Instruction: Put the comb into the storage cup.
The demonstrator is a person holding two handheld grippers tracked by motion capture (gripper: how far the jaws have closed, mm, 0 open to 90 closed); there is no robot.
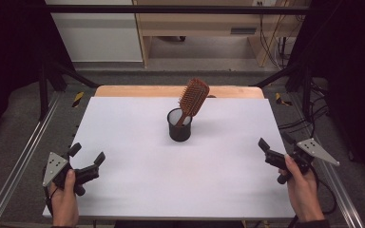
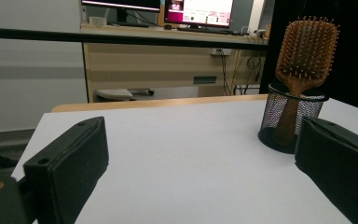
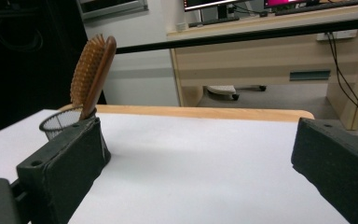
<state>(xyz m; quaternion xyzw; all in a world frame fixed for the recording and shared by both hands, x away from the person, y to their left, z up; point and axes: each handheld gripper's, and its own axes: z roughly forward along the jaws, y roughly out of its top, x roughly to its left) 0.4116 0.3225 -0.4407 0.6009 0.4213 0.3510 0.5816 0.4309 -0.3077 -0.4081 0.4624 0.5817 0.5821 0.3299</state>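
In the high view, the hairbrush is standing handle-down in the black mesh cup near the middle of the white counter, its long axis leaning up and toward the far right, bristled head well above the rim; the left hand-held gripper is resting released at the near left corner and the right hand-held gripper is sitting released at the near right edge, both well apart from the cup and about equally far, so either would be reaching forward and inward. In the left gripper view, the brush is facing the camera with its bristles, rising ahead and to the right, just above the right jaw, with the jaws spread wide and nothing between them. In the right gripper view, the brush is showing edge-on, ahead and to the left behind the left jaw, jaws likewise parted and empty. Beyond the counter a wooden desk with monitors is standing across the room
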